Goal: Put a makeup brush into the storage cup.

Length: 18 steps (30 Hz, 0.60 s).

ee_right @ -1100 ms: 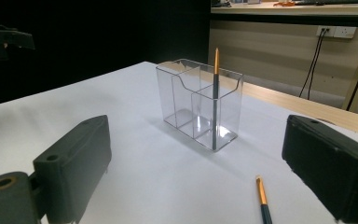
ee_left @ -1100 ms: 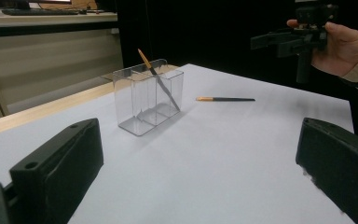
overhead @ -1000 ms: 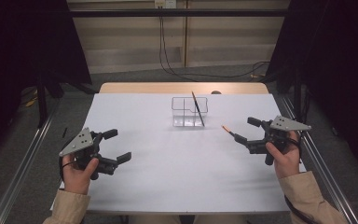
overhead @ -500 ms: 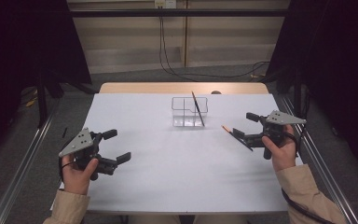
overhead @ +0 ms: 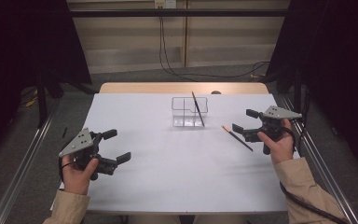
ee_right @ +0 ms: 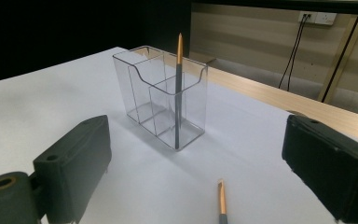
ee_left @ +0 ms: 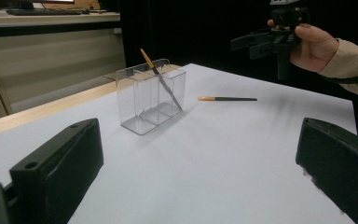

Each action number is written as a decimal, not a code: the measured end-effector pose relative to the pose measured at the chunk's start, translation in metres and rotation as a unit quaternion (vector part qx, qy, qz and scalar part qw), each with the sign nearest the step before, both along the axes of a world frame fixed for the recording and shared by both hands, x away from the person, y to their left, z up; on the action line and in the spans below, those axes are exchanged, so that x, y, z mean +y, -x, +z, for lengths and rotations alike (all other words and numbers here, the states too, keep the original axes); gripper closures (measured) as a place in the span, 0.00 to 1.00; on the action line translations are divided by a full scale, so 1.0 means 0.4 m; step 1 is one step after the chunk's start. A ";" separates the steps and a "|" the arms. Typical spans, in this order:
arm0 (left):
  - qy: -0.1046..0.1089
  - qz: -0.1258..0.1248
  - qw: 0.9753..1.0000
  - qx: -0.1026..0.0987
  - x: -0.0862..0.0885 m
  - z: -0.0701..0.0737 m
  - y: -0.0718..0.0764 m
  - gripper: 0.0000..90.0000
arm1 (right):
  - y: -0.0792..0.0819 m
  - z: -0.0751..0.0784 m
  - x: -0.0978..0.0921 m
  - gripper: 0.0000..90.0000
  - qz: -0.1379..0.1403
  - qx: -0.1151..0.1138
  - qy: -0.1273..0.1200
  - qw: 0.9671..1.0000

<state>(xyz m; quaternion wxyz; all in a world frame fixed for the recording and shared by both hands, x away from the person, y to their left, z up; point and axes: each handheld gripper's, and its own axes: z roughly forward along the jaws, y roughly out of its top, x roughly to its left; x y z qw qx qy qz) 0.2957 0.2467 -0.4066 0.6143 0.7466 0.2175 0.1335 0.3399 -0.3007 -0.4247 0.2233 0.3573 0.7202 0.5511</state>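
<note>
A clear plastic holder point(overhead: 189, 112) with several compartments stands at the far middle of the white table point(overhead: 168, 182). A dark pencil with an orange end point(overhead: 197, 108) leans in its right compartment. A second such pencil point(overhead: 237, 137) lies flat to the right of it. My right gripper point(overhead: 244, 120) is open just right of and above that pencil, with nothing between its jaws. My left gripper point(overhead: 116, 145) is open at the near left, also holding nothing. The left gripper view shows the holder point(ee_left: 151, 100), the lying pencil point(ee_left: 228, 98) and the right gripper point(ee_left: 249, 44). The right gripper view shows the holder point(ee_right: 163, 93) and the pencil's orange end point(ee_right: 222, 203).
A wooden strip point(overhead: 182, 87) runs along the table's far edge. Metal rails point(overhead: 18, 172) flank the table on both sides. Cables point(overhead: 168, 51) hang down the back wall. White sheet lies bare between my two grippers.
My right gripper has risen and drawn back from the lying pencil, which stays where it was. The left gripper has not moved.
</note>
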 end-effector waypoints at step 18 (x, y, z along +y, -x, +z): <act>-0.001 0.001 1.000 -0.001 0.002 0.001 0.000 0.01 | -0.064 -0.018 0.029 0.09 -0.002 0.034 0.030 0.999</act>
